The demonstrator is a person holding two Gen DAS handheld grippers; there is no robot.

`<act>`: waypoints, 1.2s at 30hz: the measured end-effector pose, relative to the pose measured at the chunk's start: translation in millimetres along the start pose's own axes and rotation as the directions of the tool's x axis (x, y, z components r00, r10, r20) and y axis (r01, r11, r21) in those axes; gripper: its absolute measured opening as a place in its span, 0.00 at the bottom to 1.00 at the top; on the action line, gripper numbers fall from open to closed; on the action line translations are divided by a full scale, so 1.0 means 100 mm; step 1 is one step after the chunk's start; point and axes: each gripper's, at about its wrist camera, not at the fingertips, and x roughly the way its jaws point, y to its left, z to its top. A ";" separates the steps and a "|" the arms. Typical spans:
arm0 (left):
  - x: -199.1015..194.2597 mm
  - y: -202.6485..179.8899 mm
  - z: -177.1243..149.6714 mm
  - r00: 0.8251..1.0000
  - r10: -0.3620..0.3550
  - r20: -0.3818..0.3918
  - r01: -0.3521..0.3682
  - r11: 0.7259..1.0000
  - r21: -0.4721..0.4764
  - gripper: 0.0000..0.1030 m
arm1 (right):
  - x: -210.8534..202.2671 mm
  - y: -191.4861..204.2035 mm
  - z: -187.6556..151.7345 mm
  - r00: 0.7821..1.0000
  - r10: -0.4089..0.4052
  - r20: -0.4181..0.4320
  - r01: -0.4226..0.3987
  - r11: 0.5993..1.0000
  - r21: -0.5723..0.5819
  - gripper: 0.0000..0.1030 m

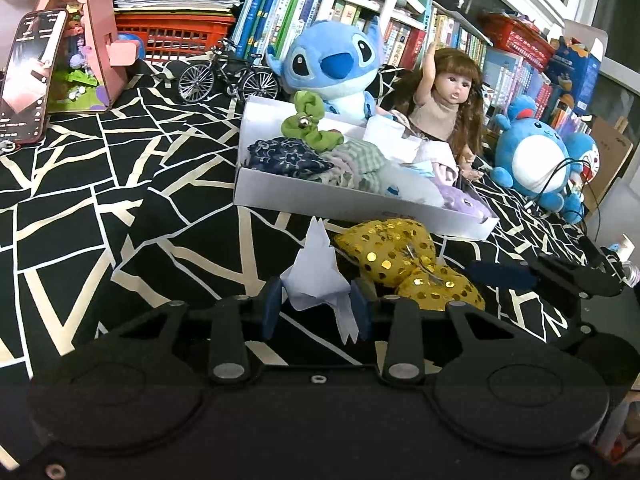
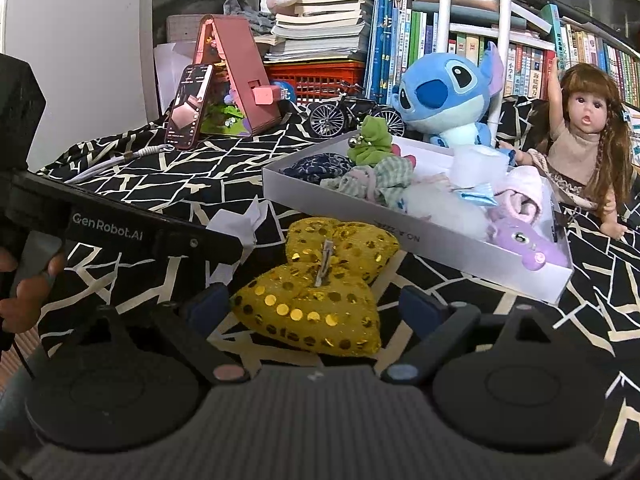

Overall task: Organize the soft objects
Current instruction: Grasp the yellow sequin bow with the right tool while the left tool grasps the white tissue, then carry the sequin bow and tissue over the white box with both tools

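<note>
My left hand-held gripper is pinched narrow on a crumpled piece of white tissue-like paper, which sticks up between the blue pads. My right hand-held gripper stands wide, its fingers straddling the near lobe of a padded yellow bow covered in gold sequins; I cannot tell whether the pads touch it yet. The bow lies on the black bedspread with cream crackle lines, just in front of the shallow white cardboard box.

That box already holds a dark blue patterned cloth, a green fabric scrunchie with a small bell, a pale checked cloth and a purple plush toy. Behind it sit a blue Stitch plush, a long-haired doll in a beige top and a round blue plush.

My worries: the paper is thin and held only by a corner, so a quick swing could tear it or let it slip out. The bow is slick with sequins and has a metal clip on top; closing on one lobe alone may let it swivel or drop short of the box. Both grippers sit close together here, so they could knock each other on the way over.
</note>
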 end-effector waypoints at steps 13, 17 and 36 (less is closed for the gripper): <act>0.00 0.02 0.01 1.000 0.003 -0.001 -0.003 1.000 -0.002 0.35 | 0.06 0.02 -0.03 1.000 0.007 -0.019 -0.006 0.999 0.036 0.77; 0.00 0.02 0.02 1.000 0.004 0.004 -0.004 1.000 0.002 0.35 | 0.02 0.02 -0.03 1.000 0.008 -0.004 -0.008 0.999 0.041 0.68; -0.04 -0.07 0.12 0.999 0.010 0.040 -0.011 1.000 0.029 0.35 | -0.22 -0.06 0.02 0.995 -0.075 0.059 0.071 0.996 0.062 0.62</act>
